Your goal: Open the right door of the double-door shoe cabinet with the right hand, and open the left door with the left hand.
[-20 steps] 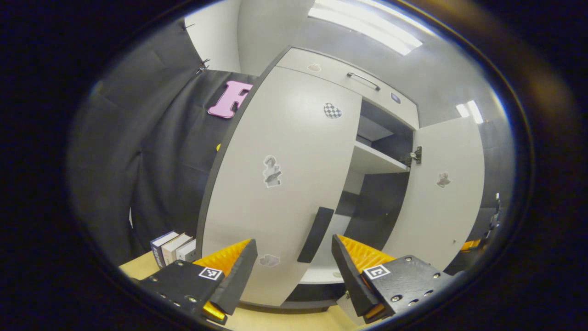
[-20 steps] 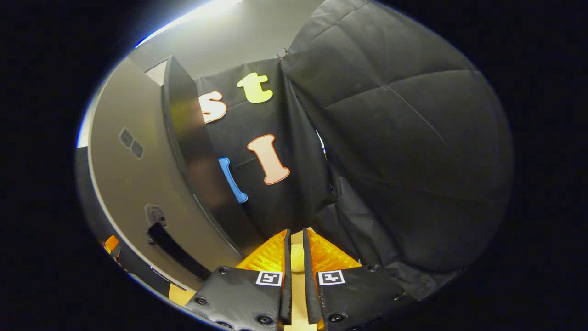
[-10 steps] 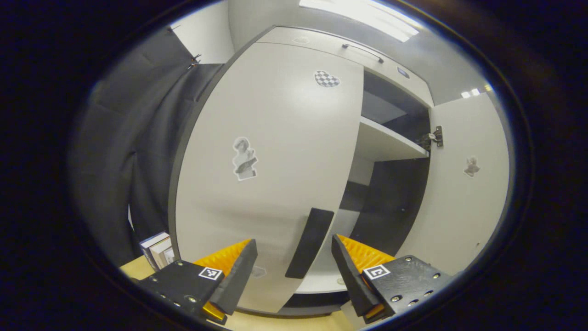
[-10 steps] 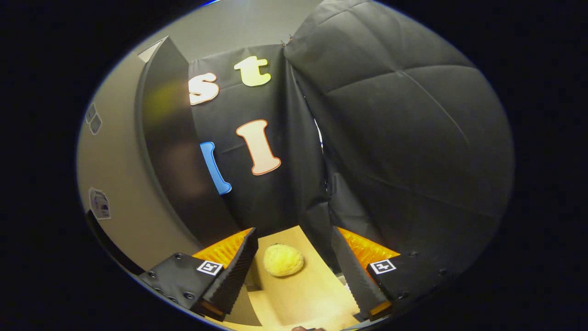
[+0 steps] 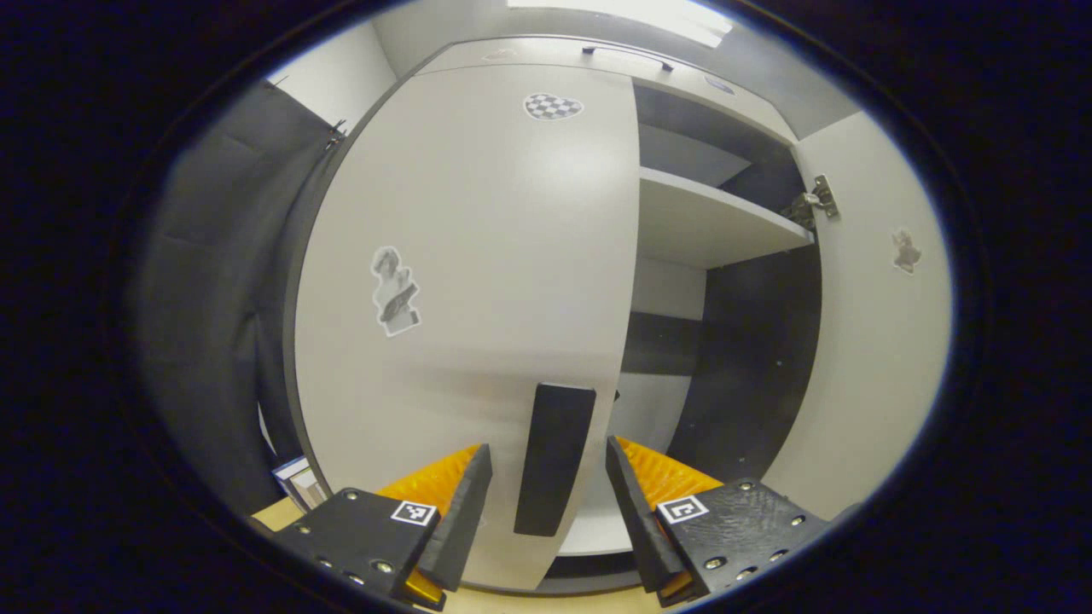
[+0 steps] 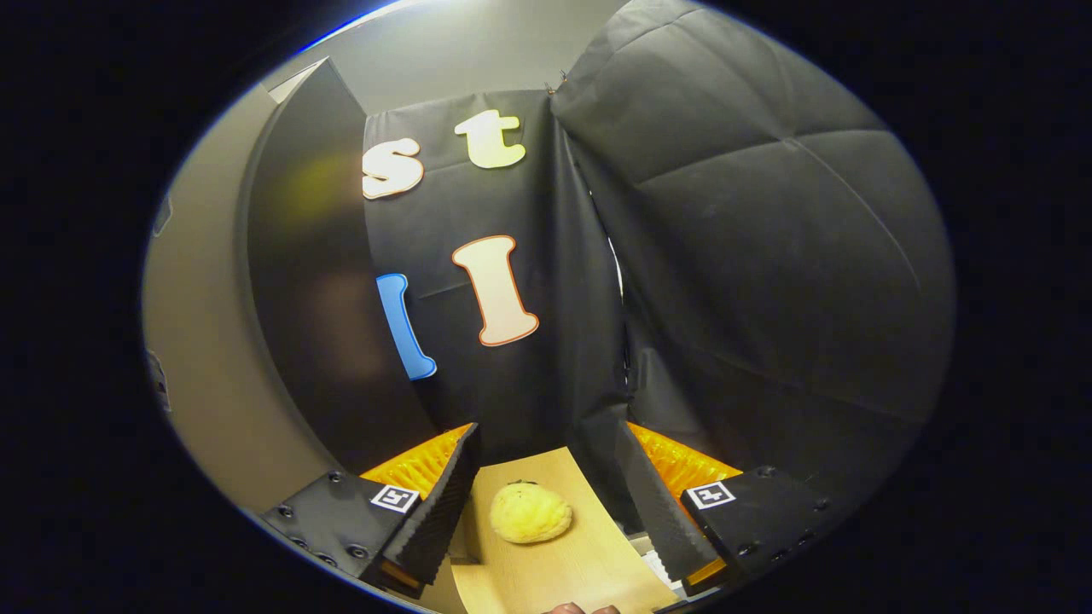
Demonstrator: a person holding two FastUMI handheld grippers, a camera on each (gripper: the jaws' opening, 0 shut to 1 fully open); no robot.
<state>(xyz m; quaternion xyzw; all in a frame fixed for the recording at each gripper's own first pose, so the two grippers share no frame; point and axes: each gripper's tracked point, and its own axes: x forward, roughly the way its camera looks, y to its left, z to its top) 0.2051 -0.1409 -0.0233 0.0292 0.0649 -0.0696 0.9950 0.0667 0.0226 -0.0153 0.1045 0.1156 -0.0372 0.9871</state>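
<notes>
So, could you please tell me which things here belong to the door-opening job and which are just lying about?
Belong to the job:
- left door, shut
- its dark handle
- right door, open
- left hand-held gripper, open, straddling the handle
- right hand-held gripper, open

Lying about:
- yellow fuzzy ball on the table
- books beside the cabinet

Smooth matt left door (image 5: 503, 247), matt handle (image 5: 554, 456), metal hinge (image 5: 817, 199)

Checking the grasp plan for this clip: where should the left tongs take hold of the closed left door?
On the dark vertical handle near the free edge of the left door, approached head-on. It is a narrow upright bar standing between the open left tongs, so one finger can go to each side.
</notes>
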